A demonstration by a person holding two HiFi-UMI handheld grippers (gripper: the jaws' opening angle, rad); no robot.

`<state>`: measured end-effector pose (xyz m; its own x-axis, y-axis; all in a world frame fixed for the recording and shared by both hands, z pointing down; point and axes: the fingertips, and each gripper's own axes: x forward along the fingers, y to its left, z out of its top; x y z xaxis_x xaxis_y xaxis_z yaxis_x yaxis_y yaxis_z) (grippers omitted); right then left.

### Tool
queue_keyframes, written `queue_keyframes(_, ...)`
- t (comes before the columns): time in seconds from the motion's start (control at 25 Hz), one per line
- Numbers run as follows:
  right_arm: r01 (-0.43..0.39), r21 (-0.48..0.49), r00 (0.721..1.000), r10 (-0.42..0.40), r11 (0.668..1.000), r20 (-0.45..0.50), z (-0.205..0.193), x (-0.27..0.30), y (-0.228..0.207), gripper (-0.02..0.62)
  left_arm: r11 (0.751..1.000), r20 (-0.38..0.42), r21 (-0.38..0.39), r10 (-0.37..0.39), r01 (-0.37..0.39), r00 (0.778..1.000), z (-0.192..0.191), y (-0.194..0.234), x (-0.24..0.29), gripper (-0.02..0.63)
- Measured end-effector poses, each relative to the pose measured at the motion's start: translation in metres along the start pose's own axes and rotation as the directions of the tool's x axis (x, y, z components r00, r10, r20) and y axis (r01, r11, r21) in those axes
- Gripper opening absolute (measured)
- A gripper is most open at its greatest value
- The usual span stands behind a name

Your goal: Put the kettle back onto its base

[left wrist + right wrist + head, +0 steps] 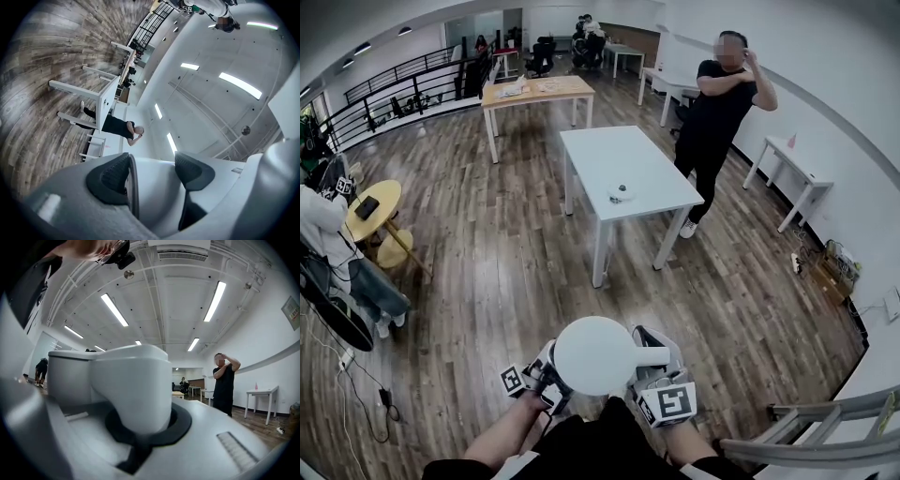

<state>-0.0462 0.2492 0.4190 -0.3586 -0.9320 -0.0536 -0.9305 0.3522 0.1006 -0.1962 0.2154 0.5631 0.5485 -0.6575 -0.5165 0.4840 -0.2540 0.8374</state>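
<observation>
Since the kettle [592,354] hangs close to my body, right gripper [654,367] clamped on its handle [133,385] and left gripper [549,373] closed on its far side, I should carry it level toward what looks like the base [622,191] on the white table [609,150], well apart.

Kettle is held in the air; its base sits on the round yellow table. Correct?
Not quite: the head view shows the base on the white table instead. The kettle is held in the air, as you say.
</observation>
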Motion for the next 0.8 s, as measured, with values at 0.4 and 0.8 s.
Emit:
queue_keyframes(0.4,-0.026,0.012,1.000,0.026,1.000,0.000,-0.009,0.051,-0.057,0.006,1.000,0.017,0.013,0.004,-0.004,1.000,0.023,0.031,0.063,0.308)
queue_keyframes(0.8,0.010,0.003,0.998,-0.010,1.000,0.061,0.001,0.101,-0.149,0.006,0.999,-0.031,0.028,-0.020,0.020,0.999,0.036,0.067,0.170,0.308)
